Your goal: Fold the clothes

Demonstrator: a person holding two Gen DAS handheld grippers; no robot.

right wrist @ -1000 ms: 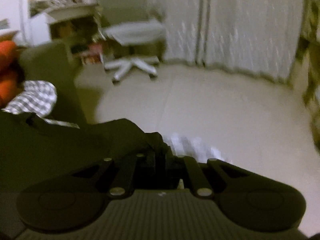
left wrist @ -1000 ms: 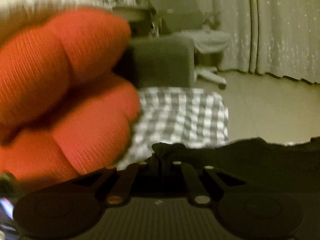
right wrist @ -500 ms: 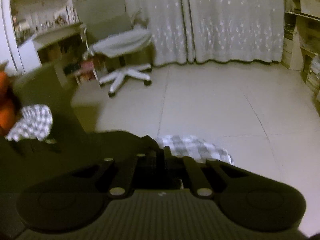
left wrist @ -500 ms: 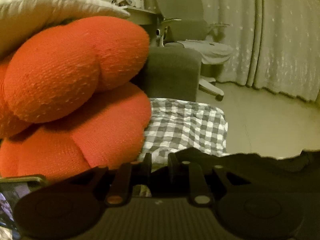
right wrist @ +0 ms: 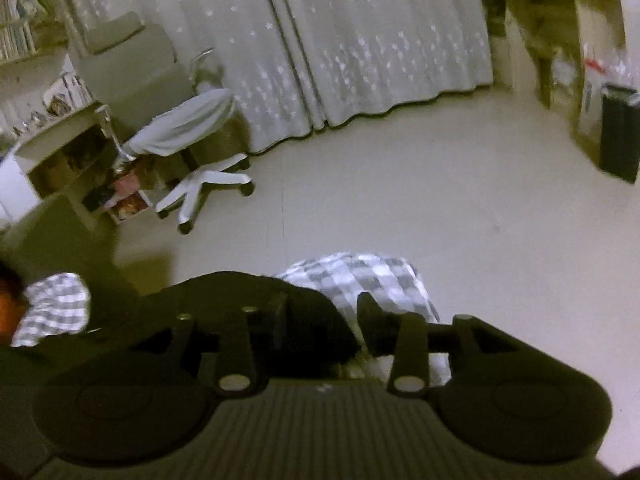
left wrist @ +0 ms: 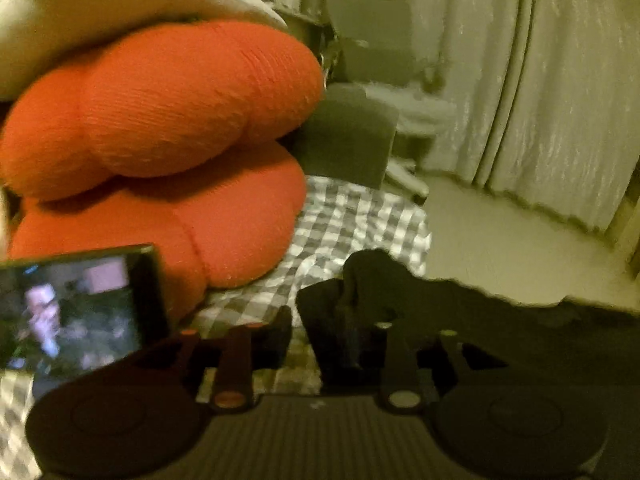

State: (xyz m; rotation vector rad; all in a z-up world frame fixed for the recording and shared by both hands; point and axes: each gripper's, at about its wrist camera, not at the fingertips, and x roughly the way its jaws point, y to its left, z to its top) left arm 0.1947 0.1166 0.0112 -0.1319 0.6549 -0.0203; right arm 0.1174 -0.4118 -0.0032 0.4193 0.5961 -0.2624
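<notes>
I'm working in a dim room with a pale tiled floor (right wrist: pixel 420 208) and long white curtains (right wrist: pixel 360 40) across the far wall. Nearest in the left wrist view, my left gripper (left wrist: pixel 296 332) has its jaws apart with a strip of checked cloth showing in the gap; a bunched end of the dark garment (left wrist: pixel 460 320) rises right against the inner side of the right-hand finger, though I cannot tell whether it touches. The garment spreads to the right along the lower edge of that view, lying on the checked sheet (left wrist: pixel 360 224). At the left edge a lit phone screen (left wrist: pixel 76 312) stands just beside the gripper. Behind it two fat orange cushions (left wrist: pixel 160 120) are stacked, with a pale cushion (left wrist: pixel 120 4) on top, and beyond the sheet stands a grey armrest (left wrist: pixel 344 136). In the right wrist view, my right gripper (right wrist: pixel 322 316) is spread wide; the garment's dark fabric sits between the fingers, closer to the left one, and neither finger pinches it. A corner of the checked sheet hangs over the edge just past the fingertips. Farther off stand a white-based office chair (right wrist: pixel 184 128), a low shelf unit (right wrist: pixel 68 152) at the left, and a black bin (right wrist: pixel 620 136) at the right edge.
</notes>
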